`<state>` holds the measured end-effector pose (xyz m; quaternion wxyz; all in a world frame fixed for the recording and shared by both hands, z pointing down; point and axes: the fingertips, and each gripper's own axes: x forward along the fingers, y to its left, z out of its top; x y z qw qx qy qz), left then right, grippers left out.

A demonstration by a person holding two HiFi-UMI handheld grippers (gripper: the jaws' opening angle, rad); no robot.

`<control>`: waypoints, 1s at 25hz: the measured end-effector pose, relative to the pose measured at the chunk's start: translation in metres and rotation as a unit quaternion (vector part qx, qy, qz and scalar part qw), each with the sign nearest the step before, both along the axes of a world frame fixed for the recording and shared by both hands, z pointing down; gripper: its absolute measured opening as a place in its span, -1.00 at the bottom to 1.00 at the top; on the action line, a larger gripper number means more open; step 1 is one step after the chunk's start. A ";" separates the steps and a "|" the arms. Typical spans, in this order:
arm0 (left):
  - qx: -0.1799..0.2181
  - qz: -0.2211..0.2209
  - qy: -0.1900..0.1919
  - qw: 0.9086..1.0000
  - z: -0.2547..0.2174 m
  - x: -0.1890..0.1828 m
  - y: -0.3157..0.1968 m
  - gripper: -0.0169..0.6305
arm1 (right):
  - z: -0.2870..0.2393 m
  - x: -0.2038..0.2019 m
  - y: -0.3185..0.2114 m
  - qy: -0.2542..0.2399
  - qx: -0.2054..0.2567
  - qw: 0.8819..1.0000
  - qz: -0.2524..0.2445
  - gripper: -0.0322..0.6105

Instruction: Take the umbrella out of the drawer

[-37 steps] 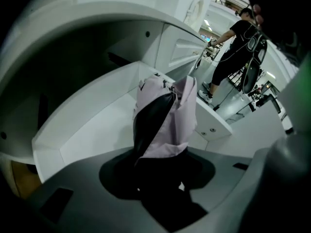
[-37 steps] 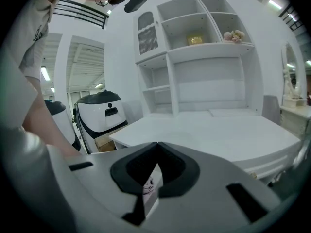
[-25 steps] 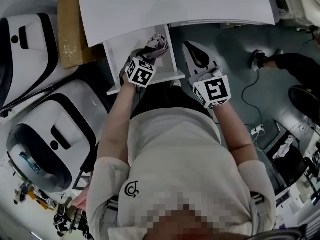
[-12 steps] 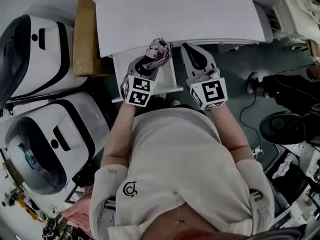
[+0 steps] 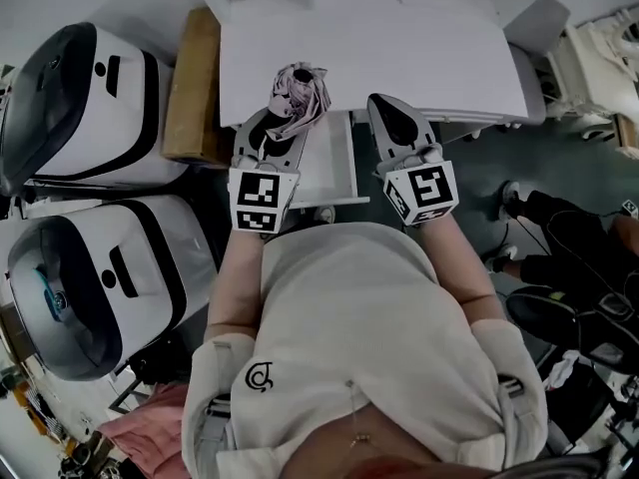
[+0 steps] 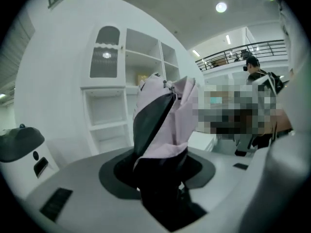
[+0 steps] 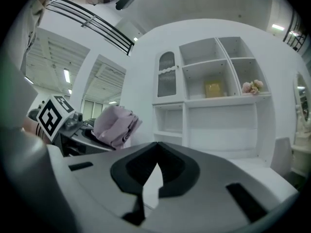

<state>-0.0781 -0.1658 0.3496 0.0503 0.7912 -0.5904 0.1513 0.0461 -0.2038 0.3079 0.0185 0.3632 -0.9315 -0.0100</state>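
While the left gripper (image 5: 274,130) squeezes the folded umbrella (image 5: 298,94) by the white desk (image 5: 399,53), the right gripper (image 5: 385,106), pinched shut, faces white shelves (image 7: 218,76).

White worktop (image 5: 399,58), bare across most of its top, with open room above it. Its drawer (image 5: 334,158) is pulled out below the front edge and is open from above. The left hand-held gripper (image 5: 278,123), clamped on a folded umbrella (image 5: 298,93), hangs over the worktop's front edge and the drawer's left side. The right hand-held gripper (image 5: 382,108), jaws together and empty, sits just beside the drawer's right side.

A cardboard box (image 5: 192,83) stands against the worktop's left end. Beyond it a large white-and-black machine (image 5: 90,108) and a second machine (image 5: 100,277) close off the left. A white shelf unit (image 7: 218,81) walls the far side. To the right is open floor (image 5: 469,168), with a person (image 5: 574,252) farther off.
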 end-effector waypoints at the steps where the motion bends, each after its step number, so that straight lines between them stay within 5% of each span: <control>1: 0.013 -0.009 0.004 1.000 -0.011 -0.006 0.002 -0.30 | -0.003 -0.002 0.000 0.001 0.001 1.000 -0.003 -0.88; 12: 0.113 -0.084 0.058 0.988 -0.088 -0.051 0.028 -0.30 | -0.034 -0.005 -0.002 -0.016 0.018 0.999 -0.024 -0.88; 25: 0.106 -0.095 0.063 0.988 -0.087 -0.049 0.031 -0.29 | -0.036 -0.010 0.005 -0.008 0.018 0.999 -0.047 -0.89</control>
